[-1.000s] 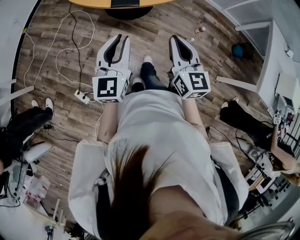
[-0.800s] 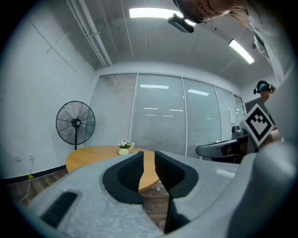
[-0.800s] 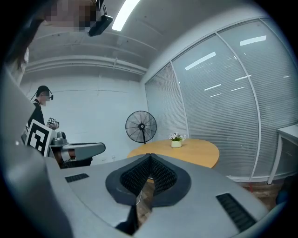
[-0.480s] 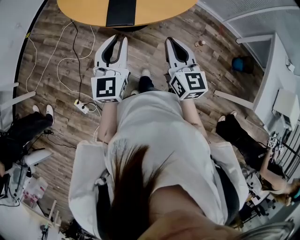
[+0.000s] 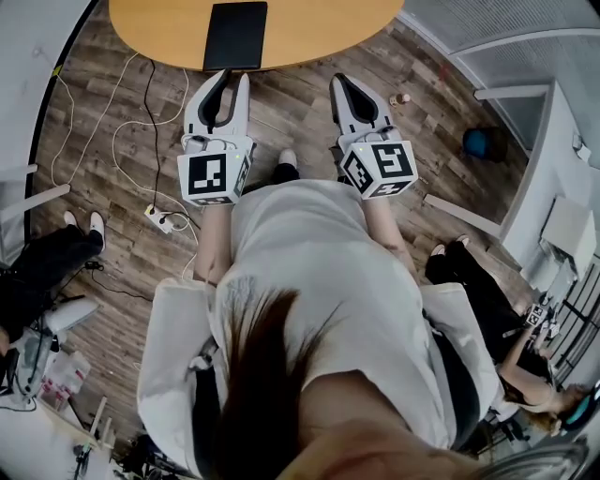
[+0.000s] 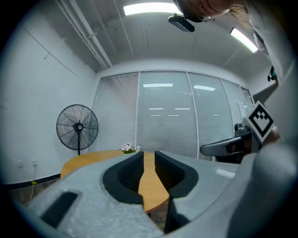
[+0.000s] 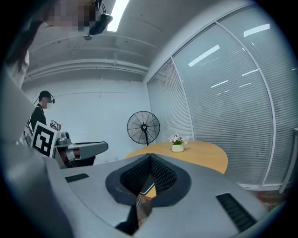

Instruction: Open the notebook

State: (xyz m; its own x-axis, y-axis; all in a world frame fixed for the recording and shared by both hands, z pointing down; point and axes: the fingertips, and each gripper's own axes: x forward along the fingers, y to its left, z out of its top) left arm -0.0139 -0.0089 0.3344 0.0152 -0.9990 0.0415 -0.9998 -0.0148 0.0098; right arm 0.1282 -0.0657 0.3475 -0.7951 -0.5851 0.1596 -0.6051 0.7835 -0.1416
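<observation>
Notebook (image 5: 235, 35) nearer now, just ahead of left hand-held gripper (image 5: 234, 78), parted, right hand-held gripper (image 5: 337, 81) closed

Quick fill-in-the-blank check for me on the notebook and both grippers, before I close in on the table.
The black notebook lies ___ on the table.
The left gripper has its jaws slightly ___, with nothing between them.
The right gripper has its jaws ___ at the tips.
Missing words: closed; apart; together.
</observation>
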